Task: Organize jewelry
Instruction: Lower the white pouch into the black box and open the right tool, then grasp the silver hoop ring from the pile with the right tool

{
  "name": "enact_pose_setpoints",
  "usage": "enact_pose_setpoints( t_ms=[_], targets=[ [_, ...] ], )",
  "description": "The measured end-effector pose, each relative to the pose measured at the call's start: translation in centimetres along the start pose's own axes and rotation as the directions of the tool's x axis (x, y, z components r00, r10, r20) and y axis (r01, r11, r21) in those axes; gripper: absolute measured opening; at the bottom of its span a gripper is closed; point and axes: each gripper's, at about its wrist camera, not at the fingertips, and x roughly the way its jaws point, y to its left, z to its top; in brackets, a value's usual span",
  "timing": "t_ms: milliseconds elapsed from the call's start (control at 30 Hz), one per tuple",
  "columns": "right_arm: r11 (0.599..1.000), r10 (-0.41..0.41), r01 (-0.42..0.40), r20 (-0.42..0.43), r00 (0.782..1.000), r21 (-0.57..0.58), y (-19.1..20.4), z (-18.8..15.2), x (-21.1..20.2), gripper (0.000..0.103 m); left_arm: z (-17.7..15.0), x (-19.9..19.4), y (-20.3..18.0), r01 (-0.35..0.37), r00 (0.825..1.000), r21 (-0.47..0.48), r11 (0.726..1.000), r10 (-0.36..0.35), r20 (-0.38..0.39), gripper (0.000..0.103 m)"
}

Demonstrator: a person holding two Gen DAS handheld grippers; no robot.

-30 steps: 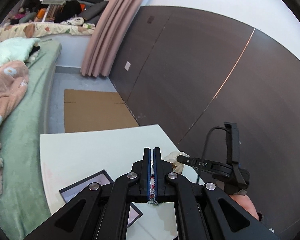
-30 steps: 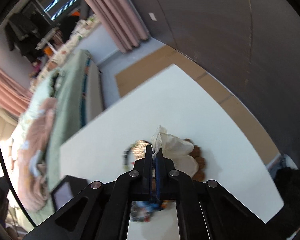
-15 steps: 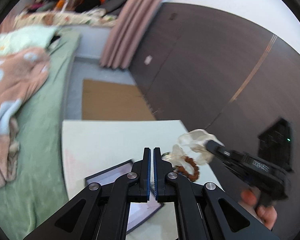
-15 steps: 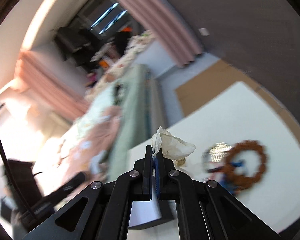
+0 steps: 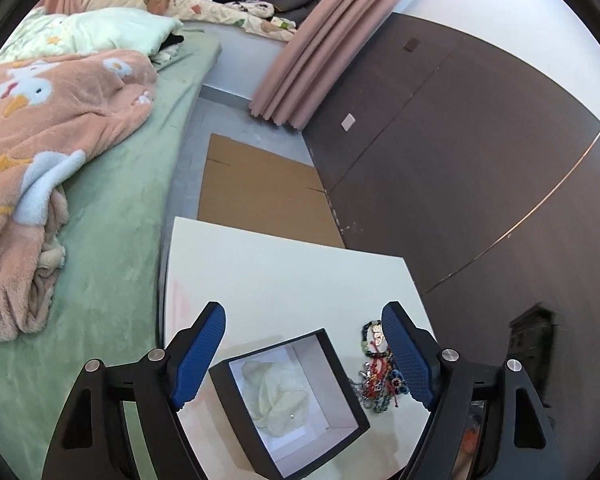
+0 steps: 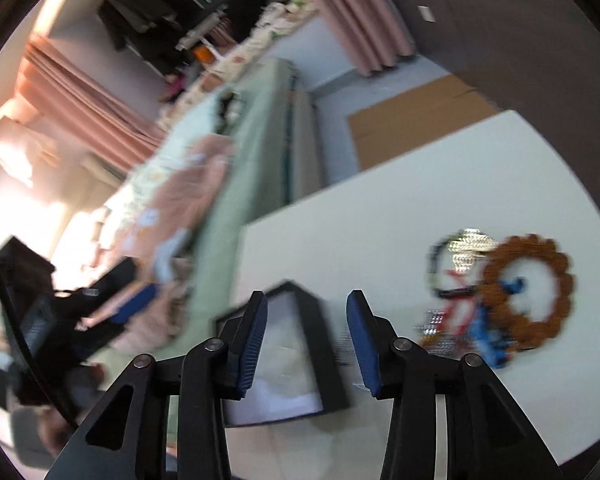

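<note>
Left gripper (image 5: 304,356) and right gripper (image 6: 307,334), jaws opening with nothing between them, hover over the black box (image 5: 352,404) on the white table (image 5: 292,276). A sheer pouch (image 5: 278,398) lies inside; tangled bracelets (image 5: 376,376) await sorting just beside it.

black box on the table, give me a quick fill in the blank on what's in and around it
1. The black box stands on the white table with its lid ____.
2. Inside it lies a crumpled pale ____.
3. The tangle of jewelry lies ____ the box, on the table.
4. The brown bead bracelet forms a closed ____.

Missing words: off; tissue; outside; ring
</note>
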Motion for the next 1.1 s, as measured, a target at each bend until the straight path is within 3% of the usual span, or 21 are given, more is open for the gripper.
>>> enact_pose_setpoints(
  t_ms=[133,300,433,567,767,900,1100],
  targets=[
    [0.997,-0.070,0.073,-0.119,0.990,0.014,-1.7,-0.9,2.3,0.022,0.2,0.7,0.2,-0.002,1.000,0.002,1.000,0.002,-0.018,0.081],
    [0.987,-0.155,0.146,-0.213,0.965,-0.060,-1.8,-1.5,4.0,0.022,0.3,1.0,0.3,-0.006,1.000,0.006,1.000,0.006,-0.022,0.081],
    [0.972,-0.193,0.152,-0.236,0.952,-0.180,-0.8,-2.0,4.3,0.036,0.3,1.0,0.8,-0.018,1.000,0.001,1.000,0.018,-0.023,0.081],
    [0.939,-0.247,0.173,-0.234,0.940,-0.296,0.4,-3.0,4.5,0.041,0.3,0.9,1.4,-0.021,0.999,-0.012,1.000,0.020,-0.028,0.081],
    [0.916,-0.189,0.064,-0.286,0.939,-0.396,2.8,-4.8,4.9,0.042,0.5,0.5,1.8,-0.014,1.000,-0.034,0.999,0.013,-0.019,0.081],
    [0.887,-0.254,0.125,-0.243,0.936,-0.445,2.5,-4.9,4.5,0.070,0.6,0.2,2.0,-0.017,1.000,-0.034,0.999,0.016,-0.013,0.081],
    [0.863,-0.312,0.177,-0.223,0.923,-0.474,1.8,-4.3,4.9,0.072,0.6,0.1,2.4,-0.021,1.000,-0.044,0.999,0.020,-0.013,0.081]
  ],
)
